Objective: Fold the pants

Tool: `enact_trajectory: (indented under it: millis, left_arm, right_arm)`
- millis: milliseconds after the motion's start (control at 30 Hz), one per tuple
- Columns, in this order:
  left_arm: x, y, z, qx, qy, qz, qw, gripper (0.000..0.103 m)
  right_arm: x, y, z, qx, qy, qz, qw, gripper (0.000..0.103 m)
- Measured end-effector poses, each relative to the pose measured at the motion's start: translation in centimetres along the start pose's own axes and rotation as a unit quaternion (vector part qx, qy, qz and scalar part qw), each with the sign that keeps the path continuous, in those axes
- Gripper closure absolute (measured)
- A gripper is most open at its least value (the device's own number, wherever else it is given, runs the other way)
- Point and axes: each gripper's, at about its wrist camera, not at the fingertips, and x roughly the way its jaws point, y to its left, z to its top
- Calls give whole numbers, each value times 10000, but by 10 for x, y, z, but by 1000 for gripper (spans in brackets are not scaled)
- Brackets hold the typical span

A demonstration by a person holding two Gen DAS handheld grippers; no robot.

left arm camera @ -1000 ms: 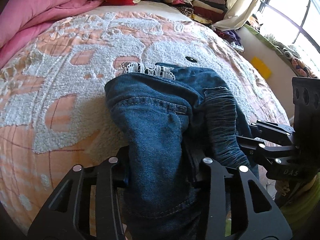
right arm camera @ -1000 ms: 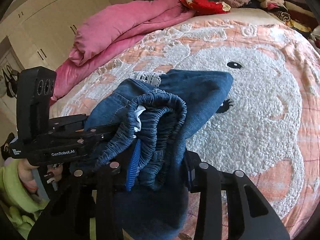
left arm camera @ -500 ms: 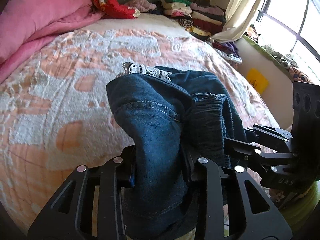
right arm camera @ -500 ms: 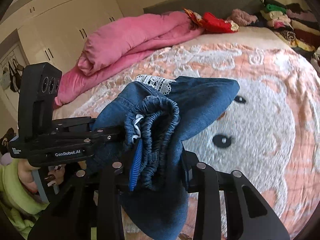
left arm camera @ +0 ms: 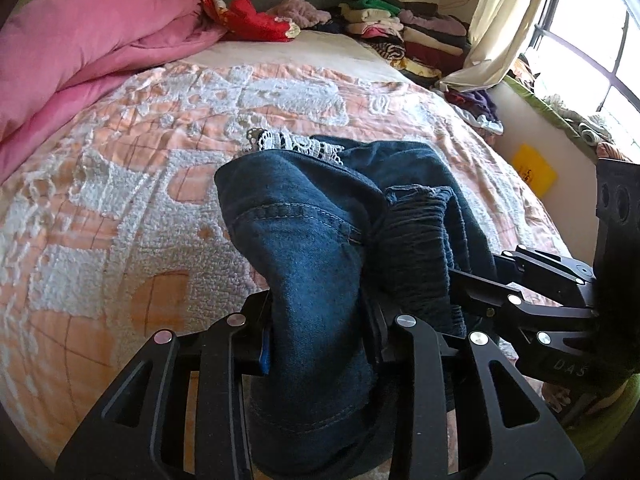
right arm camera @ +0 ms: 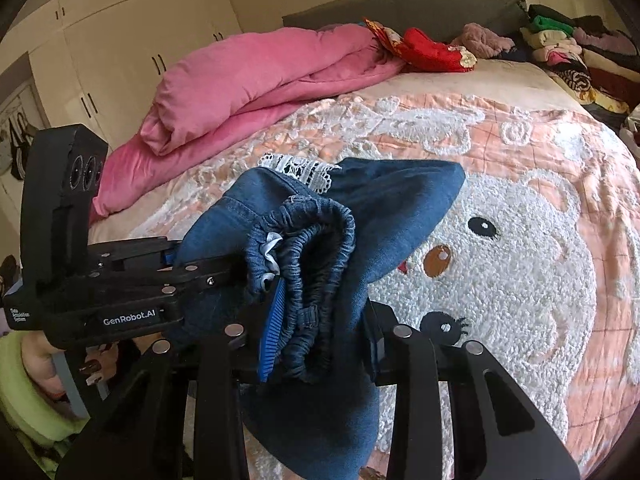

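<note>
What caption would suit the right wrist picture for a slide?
Both handheld grippers, right gripper and left gripper, clamp bunched denim pants above a cartoon-cat bedspread.

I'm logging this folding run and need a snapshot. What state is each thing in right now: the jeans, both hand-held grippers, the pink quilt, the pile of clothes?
jeans: bunched, held up over the bed by both grippers
left hand-held gripper: shut on the denim
right hand-held gripper: shut on the gathered elastic waistband
pink quilt: folded, lying along the bed's far side
pile of clothes: folded and stacked by the headboard
curtain: drawn aside
</note>
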Motion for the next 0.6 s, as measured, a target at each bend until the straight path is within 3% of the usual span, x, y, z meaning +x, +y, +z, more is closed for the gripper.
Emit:
enact_trajectory:
  millis: [333, 600]
  left_arm:
    - [14, 9, -7, -95, 149, 96, 9998, 75]
    - [25, 16, -13, -146, 313, 196, 9992, 64]
  right_arm:
    - [14, -16, -11, 264, 257, -245, 9990, 68]
    - [26, -27, -18, 471, 548, -565, 9958, 52]
